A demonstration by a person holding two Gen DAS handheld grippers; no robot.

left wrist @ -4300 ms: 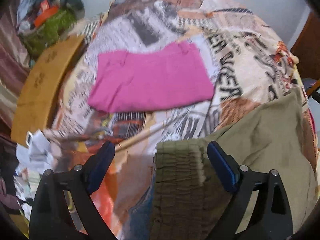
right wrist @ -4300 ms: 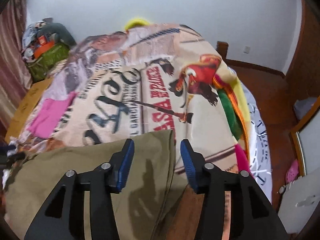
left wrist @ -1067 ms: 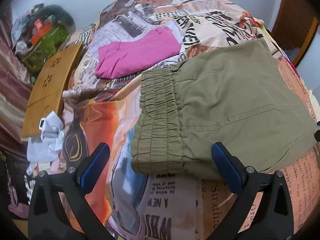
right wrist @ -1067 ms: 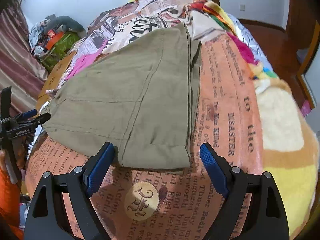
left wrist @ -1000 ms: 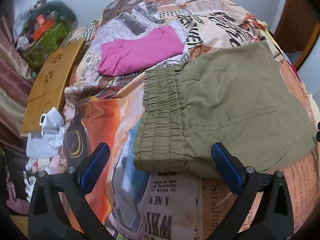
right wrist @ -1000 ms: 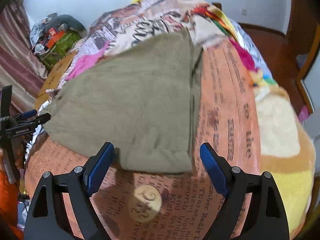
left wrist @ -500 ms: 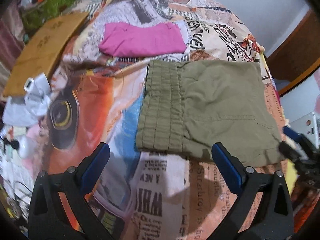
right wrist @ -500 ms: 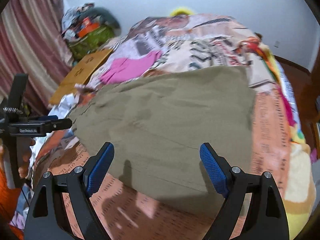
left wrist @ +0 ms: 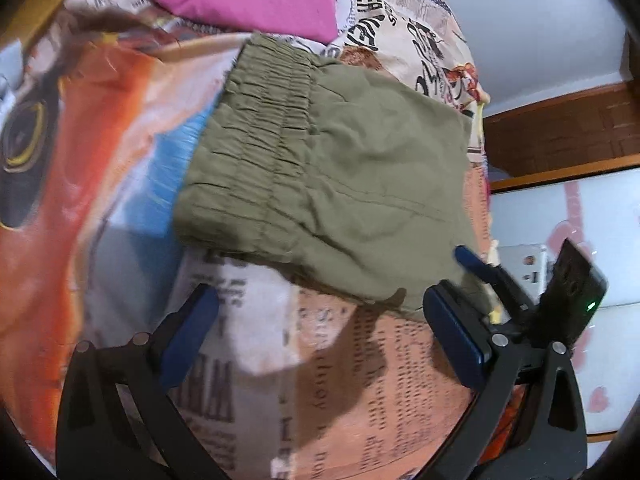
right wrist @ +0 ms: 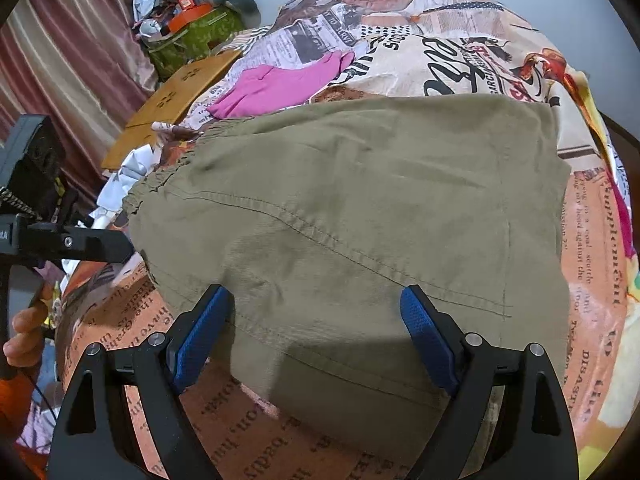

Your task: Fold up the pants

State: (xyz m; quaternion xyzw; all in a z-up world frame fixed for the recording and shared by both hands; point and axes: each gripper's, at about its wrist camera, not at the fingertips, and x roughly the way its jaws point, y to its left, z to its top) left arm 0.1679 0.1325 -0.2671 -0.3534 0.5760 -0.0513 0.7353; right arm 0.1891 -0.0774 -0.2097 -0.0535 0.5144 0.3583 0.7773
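Here the folded pants [right wrist: 352, 216] lie ahead of the spread right gripper [right wrist: 316, 320].

Left wrist view motion-blurred: pants [left wrist: 328, 184] waistband and bed cover [left wrist: 100, 128] print smeared. Pink cloth [left wrist: 248, 0] cut off at top edge. Right gripper [left wrist: 480, 276] half hidden behind left gripper's fingers [left wrist: 452, 332]. Print text on cover unreadable.

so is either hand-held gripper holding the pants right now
No. Both the left hand-held gripper and the right hand-held gripper are open over the olive pants, gripping nothing.
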